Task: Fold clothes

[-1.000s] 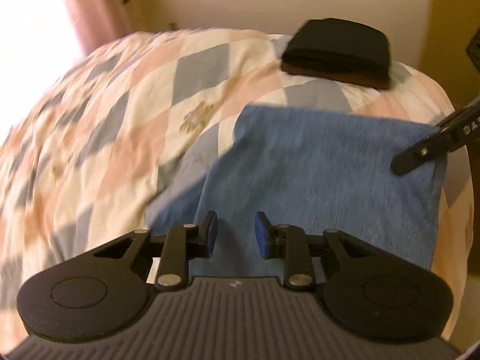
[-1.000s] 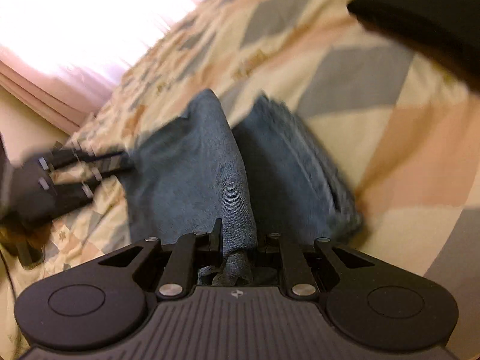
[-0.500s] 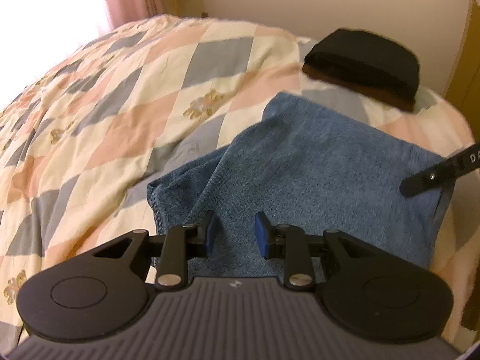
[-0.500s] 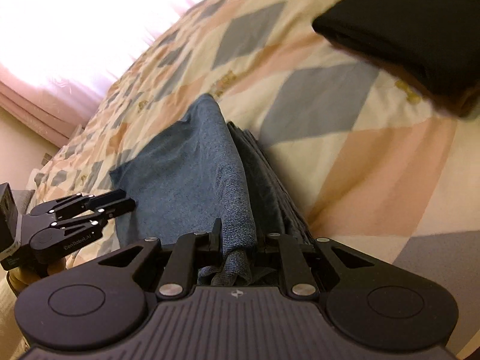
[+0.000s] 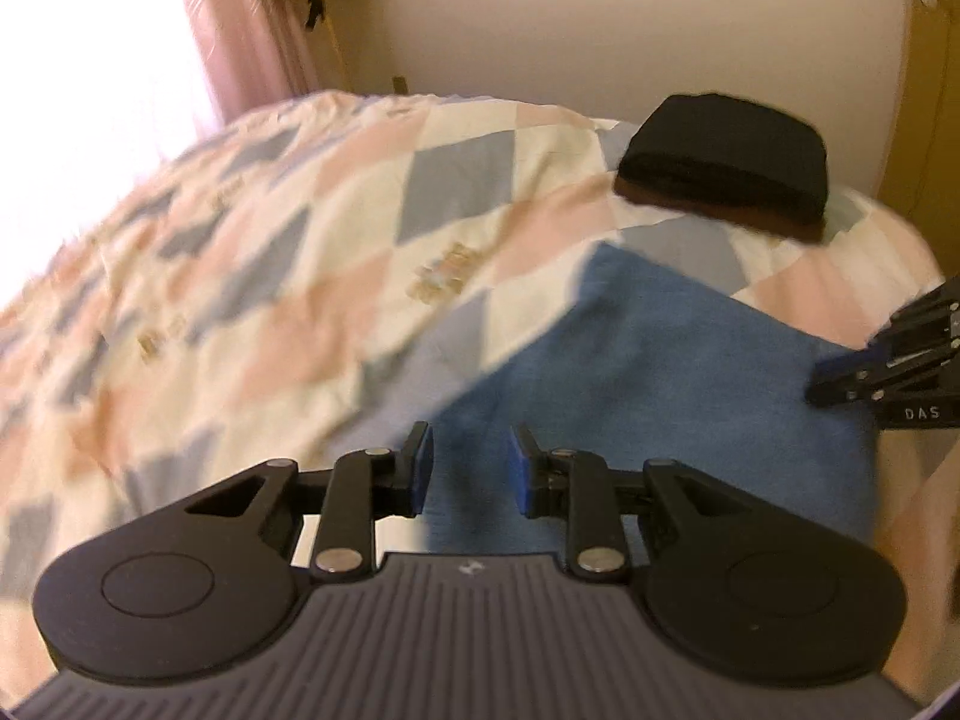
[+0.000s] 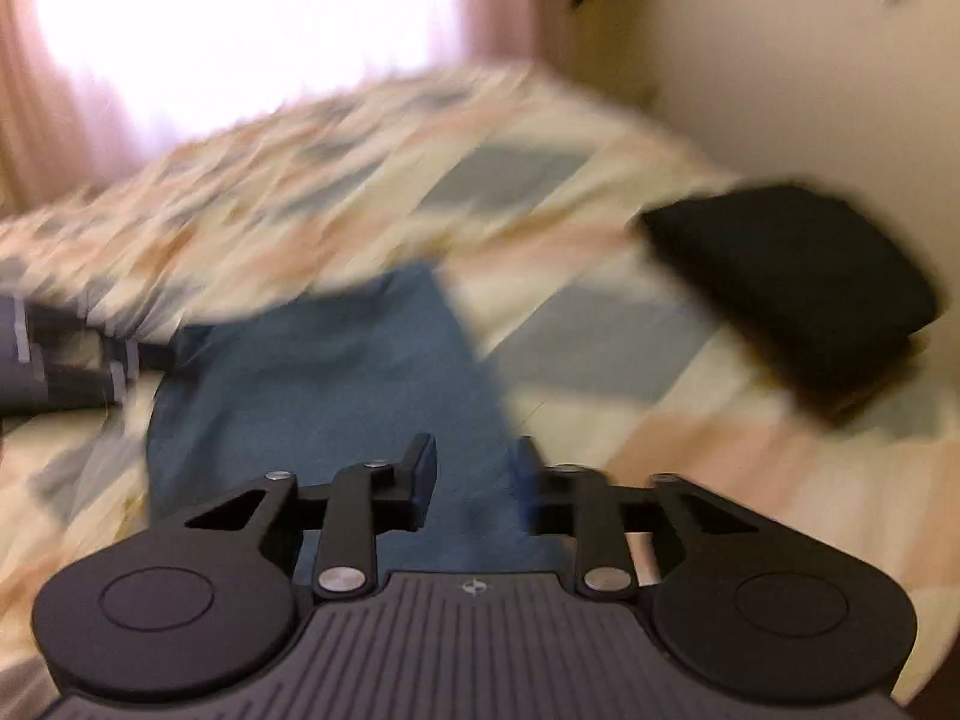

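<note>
Blue denim garment (image 5: 672, 396) lies flat on the bed quilt (image 5: 288, 276), at 12 to 2 o'clock of your left hand-held gripper (image 5: 467, 468). What changed: half a second ago your right hand-held gripper (image 6: 474, 483) was pinching a raised ridge of denim; now its jaws stand spread with nothing between them, and the cloth (image 6: 336, 372) is down flat beneath it. Left jaws were spread and empty then too, same now. I read that as this fold laid and released; next is either another fold or a move to the stack.

Left to right for room:
- 9 to 11 o'clock, left view: bare quilt running out to the pink curtain (image 5: 240, 30). Plenty of room.
- Centre: the denim's left edge runs diagonally; its far corner sits near 1 o'clock. Frames are motion-blurred, so I can't tell how well the edges line up.
- 1 o'clock: folded black pile (image 5: 729, 162) near the wall, apart from the denim with a strip of quilt between.
- 3 o'clock: your right tool sits over the denim's right edge, and the bed edge is just beyond. Tight there.
</note>
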`<state>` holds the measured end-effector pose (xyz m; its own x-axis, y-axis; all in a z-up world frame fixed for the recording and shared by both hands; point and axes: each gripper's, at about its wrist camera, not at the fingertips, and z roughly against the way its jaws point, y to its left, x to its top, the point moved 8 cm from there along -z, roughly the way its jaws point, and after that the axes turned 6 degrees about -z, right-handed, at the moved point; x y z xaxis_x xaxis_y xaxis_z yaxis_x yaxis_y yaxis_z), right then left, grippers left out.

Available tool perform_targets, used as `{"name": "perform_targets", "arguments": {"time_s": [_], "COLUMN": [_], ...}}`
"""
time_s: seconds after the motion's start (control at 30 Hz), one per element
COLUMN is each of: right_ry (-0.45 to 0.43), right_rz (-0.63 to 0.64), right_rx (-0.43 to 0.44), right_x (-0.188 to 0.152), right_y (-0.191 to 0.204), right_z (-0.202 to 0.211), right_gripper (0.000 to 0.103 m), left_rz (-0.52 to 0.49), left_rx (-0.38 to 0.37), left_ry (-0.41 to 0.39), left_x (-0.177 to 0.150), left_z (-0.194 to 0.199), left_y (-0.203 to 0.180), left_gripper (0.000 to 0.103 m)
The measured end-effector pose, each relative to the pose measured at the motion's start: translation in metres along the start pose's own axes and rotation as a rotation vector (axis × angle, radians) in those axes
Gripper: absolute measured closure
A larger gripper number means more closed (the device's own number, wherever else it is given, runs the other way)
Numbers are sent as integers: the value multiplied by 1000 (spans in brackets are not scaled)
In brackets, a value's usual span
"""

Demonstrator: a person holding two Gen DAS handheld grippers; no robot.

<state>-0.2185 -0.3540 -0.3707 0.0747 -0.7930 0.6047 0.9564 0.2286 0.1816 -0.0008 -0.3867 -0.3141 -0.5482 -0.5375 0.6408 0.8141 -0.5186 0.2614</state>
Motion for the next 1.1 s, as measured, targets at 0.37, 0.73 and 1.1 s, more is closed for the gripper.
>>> {"name": "perform_targets", "arguments": {"time_s": [0.37, 0.73, 1.1], "right_ry": [102, 203, 408], "right_rz": [-197, -47, 107], "right_rx": [-12, -84, 49], "right_x": [-12, -4, 29], "right_y": [-28, -15, -10], "right_z": [-39, -60, -64], "right_gripper": [101, 103, 85], "left_rz": [-579, 34, 519], "left_rx": [-253, -275, -46], "left_ry": [37, 80, 55], "left_x": [-8, -32, -33], "left_z": [-58, -109, -19], "left_y": [-21, 48, 94], "left_gripper": [96, 94, 97]}}
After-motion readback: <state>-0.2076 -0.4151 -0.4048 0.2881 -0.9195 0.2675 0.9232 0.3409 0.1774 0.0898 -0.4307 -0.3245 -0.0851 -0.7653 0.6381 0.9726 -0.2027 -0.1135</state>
